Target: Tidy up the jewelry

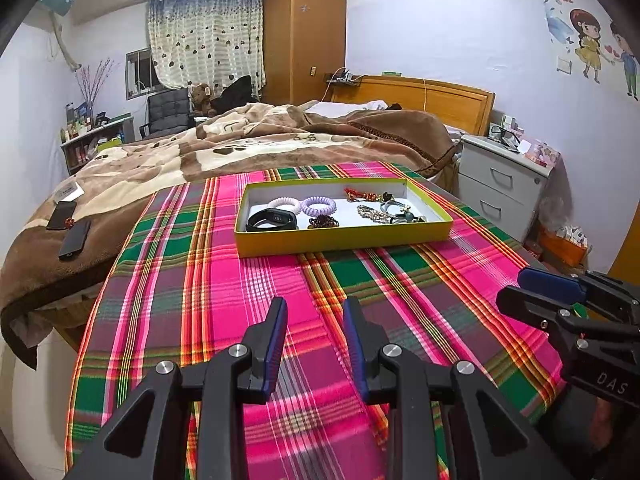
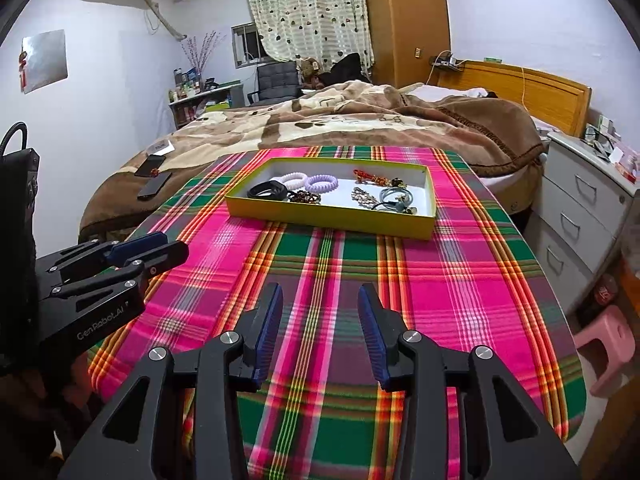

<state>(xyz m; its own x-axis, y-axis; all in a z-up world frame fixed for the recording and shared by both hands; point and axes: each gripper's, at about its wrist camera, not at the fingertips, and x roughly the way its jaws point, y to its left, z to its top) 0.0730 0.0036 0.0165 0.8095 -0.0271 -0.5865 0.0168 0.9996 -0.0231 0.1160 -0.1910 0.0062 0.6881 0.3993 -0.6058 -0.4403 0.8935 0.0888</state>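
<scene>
A shallow yellow-green box (image 1: 344,241) (image 2: 328,221) lies on the plaid tablecloth (image 1: 224,280), far from both grippers. Inside it are a black wristband (image 1: 272,219), a white spiral hair tie (image 1: 284,203), a lilac one (image 1: 319,205), a dark bead bracelet (image 1: 323,222), a red ornament (image 1: 360,194), a gold chain (image 1: 370,213) and grey hair ties (image 1: 396,210). My left gripper (image 1: 316,304) (image 2: 174,244) hovers open over the cloth's near part with nothing between its fingers. My right gripper (image 2: 321,290) (image 1: 510,288) is beside it on the right, also open with nothing in it.
Behind the table a bed with a brown blanket (image 1: 280,140) carries two dark phones (image 1: 75,239) at the left. A grey nightstand (image 1: 504,184) stands at the right, and a pink stool (image 2: 608,344) sits below the table's right edge.
</scene>
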